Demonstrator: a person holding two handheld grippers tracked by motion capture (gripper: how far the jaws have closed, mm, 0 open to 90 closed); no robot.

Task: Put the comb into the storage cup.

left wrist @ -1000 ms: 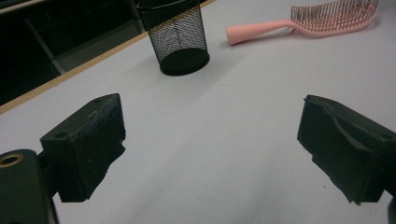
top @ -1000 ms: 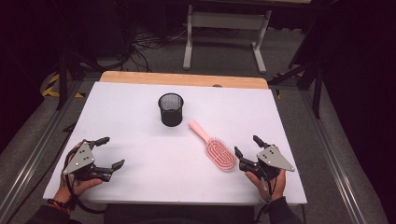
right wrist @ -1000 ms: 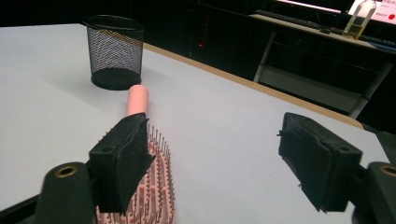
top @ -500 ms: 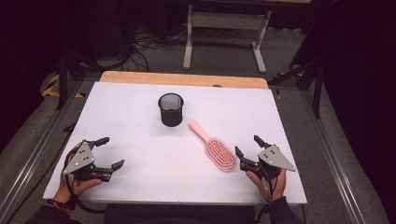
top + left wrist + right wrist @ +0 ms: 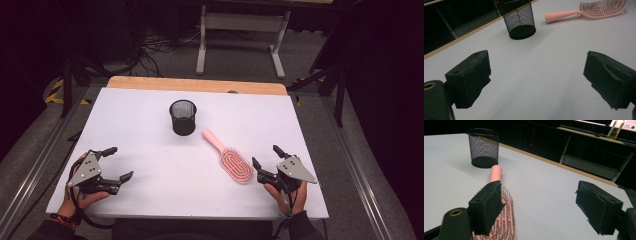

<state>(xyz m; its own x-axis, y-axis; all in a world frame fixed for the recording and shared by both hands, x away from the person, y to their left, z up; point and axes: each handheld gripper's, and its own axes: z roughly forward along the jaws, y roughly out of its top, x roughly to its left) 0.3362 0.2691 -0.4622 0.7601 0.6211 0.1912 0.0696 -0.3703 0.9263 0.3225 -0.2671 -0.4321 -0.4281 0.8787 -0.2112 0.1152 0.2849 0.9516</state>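
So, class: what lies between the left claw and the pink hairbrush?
Nothing: in the high view, bare white table stretches from the left claw to the pink hairbrush.

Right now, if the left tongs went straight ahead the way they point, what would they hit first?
Probably bare table first; farther along, the black mesh cup sits left of the left tongs' centre line, so they might pass it.

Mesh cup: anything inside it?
High view into the mesh cup: dark mesh and nothing poking above the rim. The bottom is too dark to tell. The pink hairbrush lies outside, beside it on the table.
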